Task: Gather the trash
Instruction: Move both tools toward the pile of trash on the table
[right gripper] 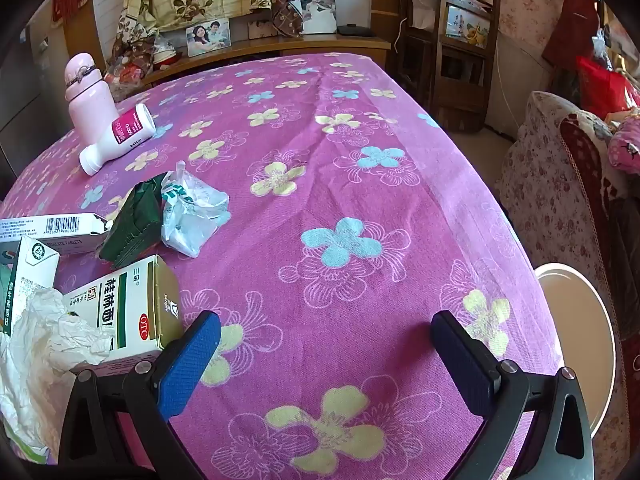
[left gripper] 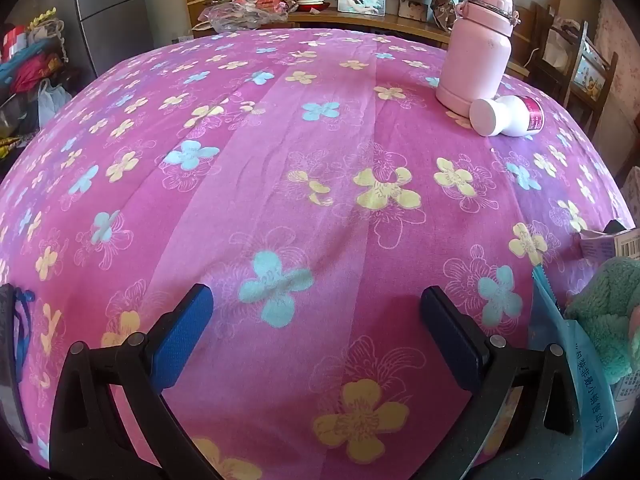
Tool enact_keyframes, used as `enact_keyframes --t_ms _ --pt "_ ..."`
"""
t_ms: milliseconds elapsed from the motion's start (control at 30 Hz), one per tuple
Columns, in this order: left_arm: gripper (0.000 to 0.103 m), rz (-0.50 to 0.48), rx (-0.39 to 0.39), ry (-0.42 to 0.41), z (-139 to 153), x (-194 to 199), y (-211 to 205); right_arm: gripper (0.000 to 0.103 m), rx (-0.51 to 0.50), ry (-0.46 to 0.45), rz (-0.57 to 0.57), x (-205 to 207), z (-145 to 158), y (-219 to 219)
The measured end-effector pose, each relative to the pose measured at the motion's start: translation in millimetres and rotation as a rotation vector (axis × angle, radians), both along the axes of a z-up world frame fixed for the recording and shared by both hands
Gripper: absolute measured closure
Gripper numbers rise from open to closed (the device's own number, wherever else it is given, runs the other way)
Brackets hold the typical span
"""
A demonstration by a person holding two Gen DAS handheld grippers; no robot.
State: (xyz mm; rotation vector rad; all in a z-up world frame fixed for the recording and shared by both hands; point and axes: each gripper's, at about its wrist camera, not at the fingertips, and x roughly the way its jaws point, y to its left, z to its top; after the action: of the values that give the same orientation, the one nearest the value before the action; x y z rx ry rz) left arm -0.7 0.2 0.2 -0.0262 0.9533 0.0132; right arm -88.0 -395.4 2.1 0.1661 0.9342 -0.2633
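In the right wrist view, trash lies at the table's left: a crumpled clear wrapper, a dark green packet, a green-and-white medicine box, a white tablet box, a small carton and crumpled tissue. A white bottle lies on its side against an upright pink flask. My right gripper stands open just right of the medicine box, nothing between its fingers. My left gripper is open over bare cloth; the bottle and flask are far right.
A pink flowered cloth covers the table. A blue-printed wrapper and green fleece sit at the left view's right edge. Behind is a cluttered wooden shelf; wooden chairs, a sofa and a round stool stand right.
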Motion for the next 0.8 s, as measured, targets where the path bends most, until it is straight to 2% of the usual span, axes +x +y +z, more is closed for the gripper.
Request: enact_keyframes --t_ms 200,333,467,567,633,800 --pt "0.0 0.041 -0.007 0.04 6.9 -16.9 13.8 0.0 0.0 0.0 0.0 -0.1 0.0 0.0" --pt "0.0 0.069 -0.009 -0.032 32.1 -48.4 25.4 0.0 -0.002 0.0 -0.001 0.8 0.0 -0.3" --pt "0.0 0.061 0.035 -0.133 63.9 -82.7 24.2 0.0 0.006 0.025 0.018 -3.8 -0.2 1.0" --pt "0.0 0.035 0.031 -0.177 80.4 -106.2 20.0 0.0 0.021 0.049 0.004 -26.2 1.7 4.5" --pt "0.0 0.028 0.033 -0.179 91.9 -100.1 8.6 0.0 0.015 0.025 0.014 -44.4 9.8 10.0" --pt "0.0 -0.007 -0.013 -0.215 106.1 -119.5 -4.5 0.0 -0.008 -0.044 0.05 -87.9 40.5 30.5"
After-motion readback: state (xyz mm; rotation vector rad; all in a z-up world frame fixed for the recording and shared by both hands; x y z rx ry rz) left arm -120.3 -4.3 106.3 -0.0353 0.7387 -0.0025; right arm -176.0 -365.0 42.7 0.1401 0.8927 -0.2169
